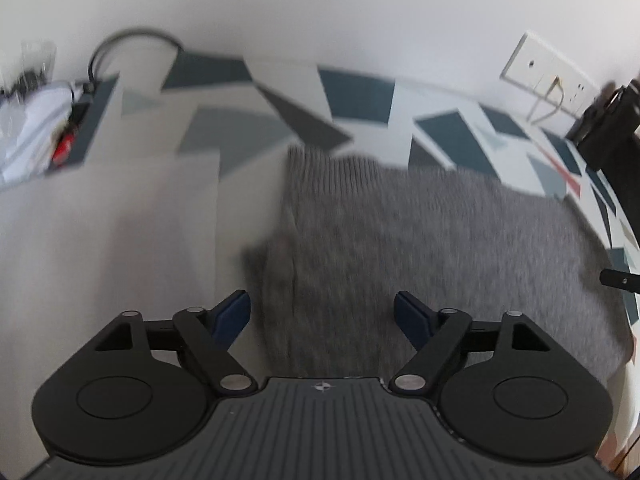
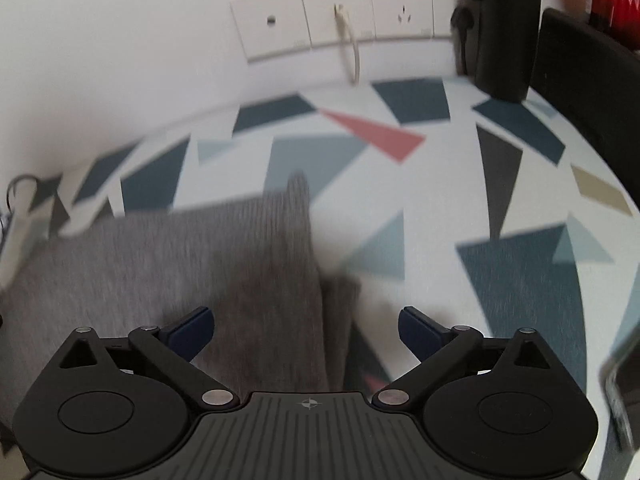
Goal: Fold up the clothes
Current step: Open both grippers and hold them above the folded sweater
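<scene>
A grey ribbed knit garment (image 1: 420, 240) lies flat on a tablecloth with blue, grey and red triangles (image 1: 360, 92). My left gripper (image 1: 322, 314) hangs over the garment's left edge with its blue pads wide apart and nothing pressed between them. In the right wrist view the same garment (image 2: 180, 256) fills the lower left, its right edge running up the middle of the picture. My right gripper (image 2: 306, 330) stands open above that right edge, a narrow strip of knit lying below the gap. Both pictures are blurred.
A white wall (image 1: 320, 8) bounds the far side, with a socket panel (image 2: 340, 16) and a cable (image 2: 350, 48). A black cylinder (image 2: 504, 28) and a dark chair back (image 2: 592, 80) stand at the right. White items and a black cord (image 1: 120, 44) lie far left.
</scene>
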The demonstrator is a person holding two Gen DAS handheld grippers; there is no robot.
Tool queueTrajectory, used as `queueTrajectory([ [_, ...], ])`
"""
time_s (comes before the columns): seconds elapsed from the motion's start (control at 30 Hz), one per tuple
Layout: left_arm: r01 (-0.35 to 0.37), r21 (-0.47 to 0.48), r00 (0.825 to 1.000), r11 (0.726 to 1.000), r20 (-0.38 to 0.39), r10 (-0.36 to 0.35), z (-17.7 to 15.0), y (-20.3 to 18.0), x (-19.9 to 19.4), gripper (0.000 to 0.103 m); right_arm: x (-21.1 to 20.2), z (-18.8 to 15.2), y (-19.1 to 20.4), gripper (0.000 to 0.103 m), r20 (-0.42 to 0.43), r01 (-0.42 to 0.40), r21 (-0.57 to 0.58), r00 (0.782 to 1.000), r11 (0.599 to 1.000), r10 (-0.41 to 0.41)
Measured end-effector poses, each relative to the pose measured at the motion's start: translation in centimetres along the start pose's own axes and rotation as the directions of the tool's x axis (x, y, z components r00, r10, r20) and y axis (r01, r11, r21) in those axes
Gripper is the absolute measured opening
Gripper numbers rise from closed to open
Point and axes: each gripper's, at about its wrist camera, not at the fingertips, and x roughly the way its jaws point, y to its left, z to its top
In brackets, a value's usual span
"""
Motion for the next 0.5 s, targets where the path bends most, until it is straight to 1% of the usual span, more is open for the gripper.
queueTrajectory([
  [0.03, 0.002, -0.015, 1.000, 1.000, -0.004, -0.002, -0.3, 0.1, 0.3, 0.082, 0.3, -0.4, 0.1, 0.099, -0.013, 0.002, 0.008, 1.000, 1.000, -0.002],
  [0.07, 0.002, -0.021, 1.000, 1.000, 0.005, -0.002, -0.6, 0.1, 0.3, 0.085, 0.6, -0.8, 0.2, 0.100, -0.024, 0.002, 0.015, 1.000, 1.000, -0.002],
  [0.1, -0.004, -0.018, 1.000, 1.000, 0.011, 0.004, -0.7, 0.0, 0.4, 0.089, 0.8, -1.1, 0.4, 0.102, -0.023, 0.003, 0.017, 1.000, 1.000, -0.003],
  [0.13, -0.015, -0.012, 1.000, 1.000, 0.009, 0.016, -0.7, -0.2, 0.5, 0.091, 0.9, -1.2, 0.5, 0.102, -0.013, 0.011, 0.012, 1.000, 1.000, -0.010],
  [0.2, -0.021, -0.009, 1.000, 1.000, 0.001, 0.021, -0.8, -0.6, 0.7, 0.101, 1.1, -1.3, 0.9, 0.102, -0.003, 0.021, -0.006, 1.000, 1.000, -0.021],
  [0.23, -0.021, -0.003, 1.000, 1.000, -0.005, 0.021, -0.9, -0.7, 0.9, 0.103, 1.2, -1.3, 1.1, 0.102, 0.002, 0.027, -0.014, 1.000, 1.000, -0.027],
  [0.33, -0.057, 0.034, 0.998, 0.998, -0.012, 0.057, -0.9, -1.5, 1.3, 0.103, 1.4, -1.4, 1.4, 0.102, 0.016, 0.038, -0.019, 0.999, 0.999, -0.037],
  [0.5, -0.069, 0.039, 0.998, 0.997, -0.011, 0.069, -1.0, -1.7, 1.4, 0.103, 1.3, -1.8, 1.4, 0.102, 0.051, 0.046, -0.003, 0.998, 0.999, -0.046],
])
